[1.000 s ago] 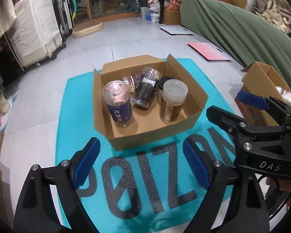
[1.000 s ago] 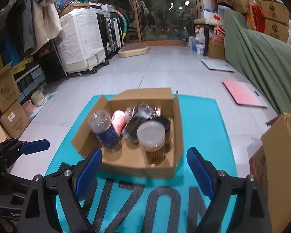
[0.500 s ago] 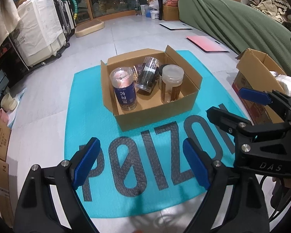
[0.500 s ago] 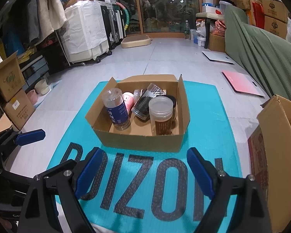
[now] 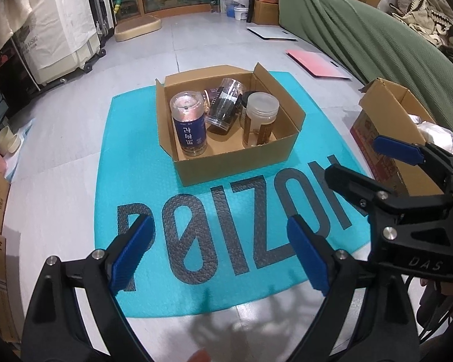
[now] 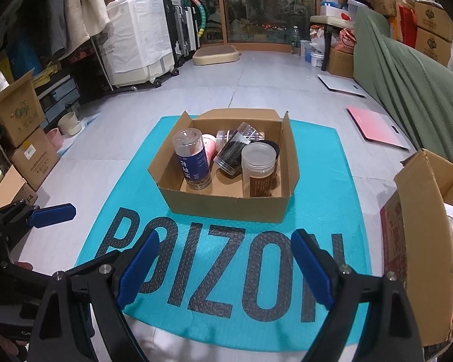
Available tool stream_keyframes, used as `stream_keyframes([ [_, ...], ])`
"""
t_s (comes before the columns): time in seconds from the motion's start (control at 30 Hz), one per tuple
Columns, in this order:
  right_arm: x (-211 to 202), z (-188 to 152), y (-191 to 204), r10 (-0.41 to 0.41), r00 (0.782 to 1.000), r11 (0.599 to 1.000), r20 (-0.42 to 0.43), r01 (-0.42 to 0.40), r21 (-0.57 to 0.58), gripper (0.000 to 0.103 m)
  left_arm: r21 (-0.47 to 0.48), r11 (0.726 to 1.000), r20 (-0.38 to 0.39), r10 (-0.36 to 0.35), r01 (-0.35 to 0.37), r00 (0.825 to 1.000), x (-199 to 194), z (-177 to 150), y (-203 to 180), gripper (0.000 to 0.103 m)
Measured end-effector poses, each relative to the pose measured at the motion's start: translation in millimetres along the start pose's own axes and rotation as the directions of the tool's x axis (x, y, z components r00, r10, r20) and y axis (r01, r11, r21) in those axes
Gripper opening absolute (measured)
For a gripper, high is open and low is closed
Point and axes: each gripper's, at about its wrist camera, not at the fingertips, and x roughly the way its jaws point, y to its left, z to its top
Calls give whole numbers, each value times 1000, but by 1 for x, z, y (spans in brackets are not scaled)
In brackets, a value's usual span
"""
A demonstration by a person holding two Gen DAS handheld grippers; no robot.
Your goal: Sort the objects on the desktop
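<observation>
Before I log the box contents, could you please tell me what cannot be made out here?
- Pink container: right wrist view, mostly hidden behind the blue-labelled clear jar; unseen in the left view.
- Black-lidded jar: behind the frosted-lid brown jar.
- Open cardboard carton contents: cut off at the right edge.

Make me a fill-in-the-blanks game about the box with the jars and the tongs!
1. The jars stand in a cardboard box on a ____ mat.
2. The jar with the blue label stands ____.
3. Both tongs, left and right, are ____ and hold nothing.
4. The big letters on the mat read ____.

Missing words: teal; upright; open; POIZON
</observation>
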Motion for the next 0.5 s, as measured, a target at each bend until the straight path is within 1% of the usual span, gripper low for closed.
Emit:
stream_keyframes([
  [0.23,-10,5,1,-47,999,999,20,47,-13,90,-42,999,-9,18,-18,1000,0,2,2,92],
  [0.37,-9,6,-2,-69,998,998,13,69,8,92,-88,996,-35,14,-17,999,3,1,9,92],
  [0.43,-8,6,-4,-69,998,997,9,69,18,92,-111,993,-54,20,-26,998,6,1,14,92],
  [0.5,-9,5,-4,-82,997,996,13,82,20,92,-133,990,-56,30,-38,998,6,0,20,92],
])
